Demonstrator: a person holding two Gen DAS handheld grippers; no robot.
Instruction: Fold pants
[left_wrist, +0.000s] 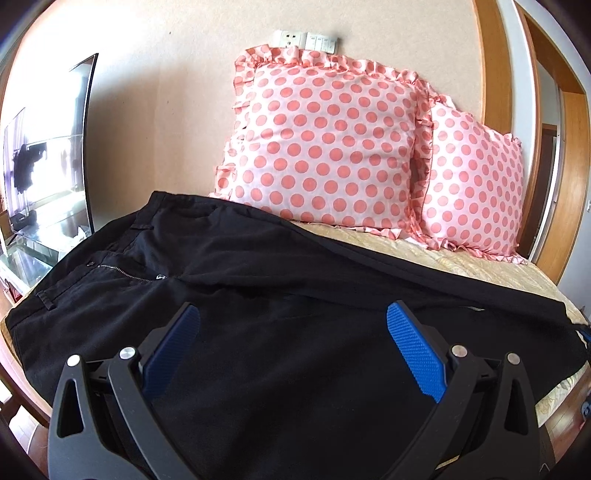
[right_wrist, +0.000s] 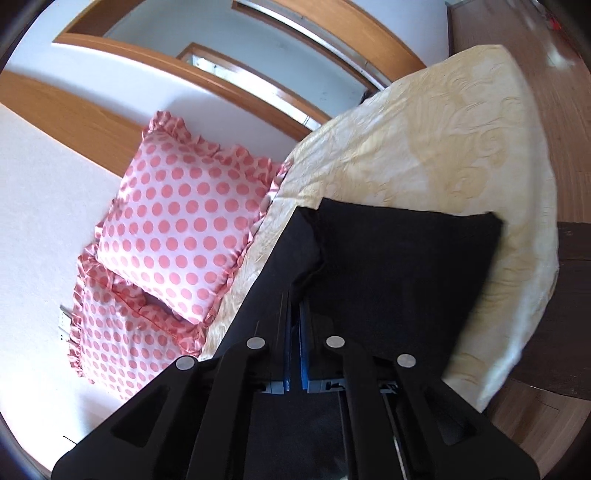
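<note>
- Black cotton pants (left_wrist: 229, 266) lie spread on the cream quilted bed (right_wrist: 424, 129), below the wide-open left gripper (left_wrist: 291, 325).
- Right gripper (right_wrist: 294, 321) pinches a leg fold; next, probably carry it across.

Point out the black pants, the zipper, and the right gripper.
black pants (left_wrist: 280, 354): left wrist view, front fabric.
zipper (left_wrist: 127, 274): left wrist view, metal teeth.
right gripper (right_wrist: 294, 325): right wrist view, between closed blue pads.

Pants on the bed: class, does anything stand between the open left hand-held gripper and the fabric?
Nothing visible does. The left hand-held gripper hangs open right over the pants; the pillows sit beyond, against the wall.
</note>
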